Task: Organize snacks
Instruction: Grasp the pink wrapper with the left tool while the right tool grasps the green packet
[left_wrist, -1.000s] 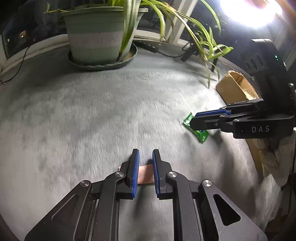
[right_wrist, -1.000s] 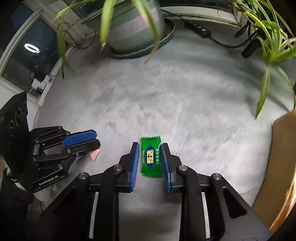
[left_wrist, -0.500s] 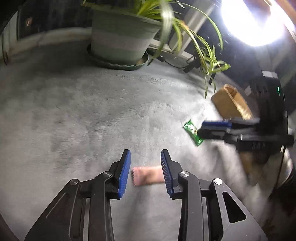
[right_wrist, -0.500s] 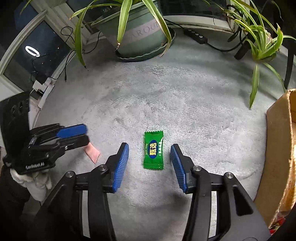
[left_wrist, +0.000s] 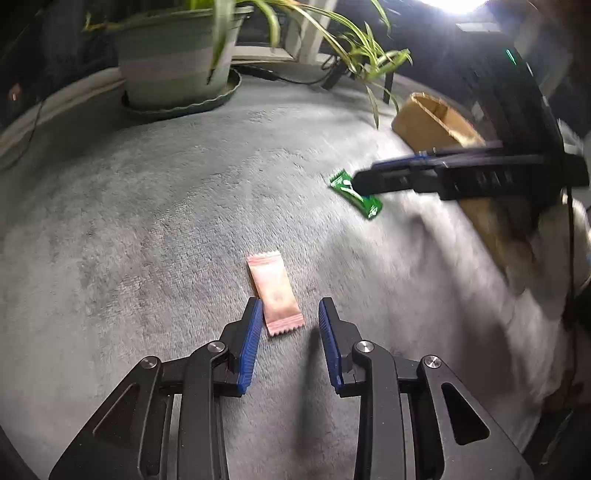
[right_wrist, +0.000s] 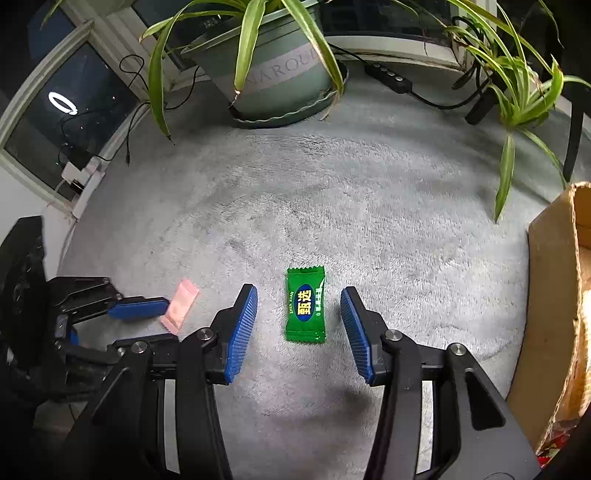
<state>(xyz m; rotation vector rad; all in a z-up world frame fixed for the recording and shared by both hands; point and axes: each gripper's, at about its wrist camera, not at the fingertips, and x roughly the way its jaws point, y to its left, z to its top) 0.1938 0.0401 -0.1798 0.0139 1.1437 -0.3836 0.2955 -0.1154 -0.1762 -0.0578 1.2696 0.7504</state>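
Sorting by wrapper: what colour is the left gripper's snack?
Pale pink snack; left wrist view shows it best.

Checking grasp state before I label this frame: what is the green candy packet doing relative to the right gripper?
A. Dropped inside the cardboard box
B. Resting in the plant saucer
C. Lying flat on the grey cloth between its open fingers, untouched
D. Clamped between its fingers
C: the green candy packet lies flat on the grey cloth, with clear gaps to both fingers of the open right gripper.

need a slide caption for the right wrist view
Open right gripper straddling a green candy packet on grey carpet, cardboard box to its right.
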